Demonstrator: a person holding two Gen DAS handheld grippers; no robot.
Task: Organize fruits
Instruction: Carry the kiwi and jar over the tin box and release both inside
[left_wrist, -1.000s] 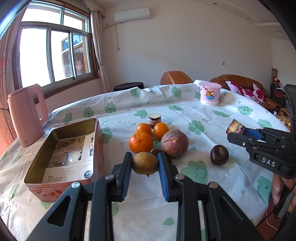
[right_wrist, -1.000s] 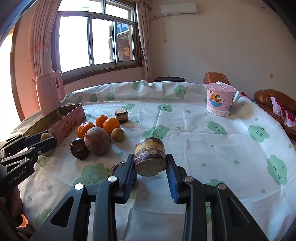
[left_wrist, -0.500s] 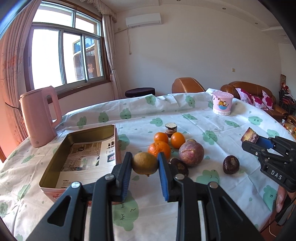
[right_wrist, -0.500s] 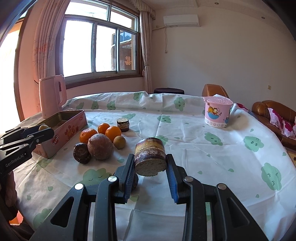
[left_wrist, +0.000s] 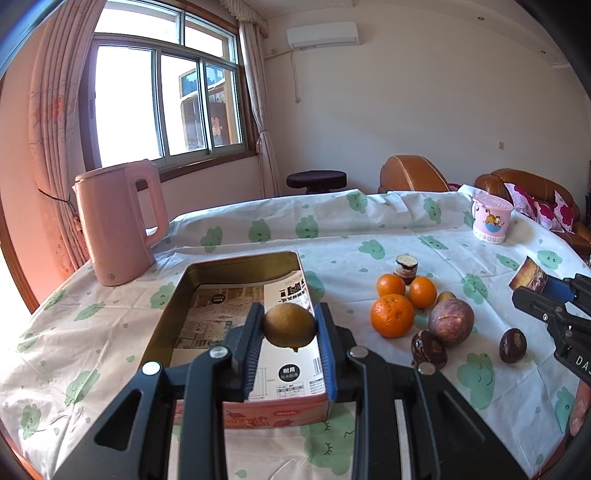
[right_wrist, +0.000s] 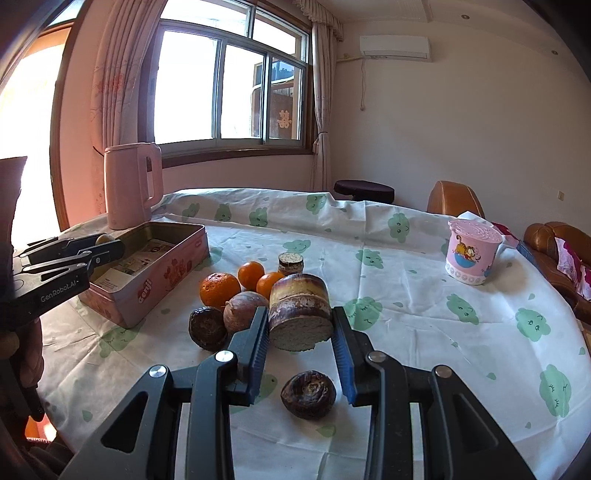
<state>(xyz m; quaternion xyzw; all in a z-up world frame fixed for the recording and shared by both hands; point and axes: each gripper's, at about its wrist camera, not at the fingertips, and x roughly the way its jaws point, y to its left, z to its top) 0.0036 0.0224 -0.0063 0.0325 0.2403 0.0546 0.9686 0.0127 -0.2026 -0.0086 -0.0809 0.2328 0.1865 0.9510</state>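
Note:
My left gripper (left_wrist: 289, 328) is shut on a small yellow-brown fruit (left_wrist: 289, 325) and holds it above the near end of the open pink tin (left_wrist: 173, 291), which is lined with printed paper. My right gripper (right_wrist: 300, 332) is shut on a brown cylinder piece with a pale cut face (right_wrist: 300, 317), held above the table. Three oranges (left_wrist: 392, 315), a purple-brown round fruit (left_wrist: 451, 320), two dark wrinkled fruits (left_wrist: 428, 349) and a small yellow fruit (left_wrist: 446, 296) lie right of the tin. The right gripper also shows in the left wrist view (left_wrist: 532, 286).
A pink kettle (left_wrist: 116, 225) stands behind the tin at the left. A pink cartoon cup (left_wrist: 491, 219) stands far right. A small brown cylinder piece (left_wrist: 405, 264) stands behind the oranges. A dark wrinkled fruit (right_wrist: 308, 394) lies below my right gripper. Sofas stand beyond the table.
My left gripper has carried the yellow-brown fruit leftward from the fruit pile to above the tin. The right gripper keeps its hold and has shifted slightly.

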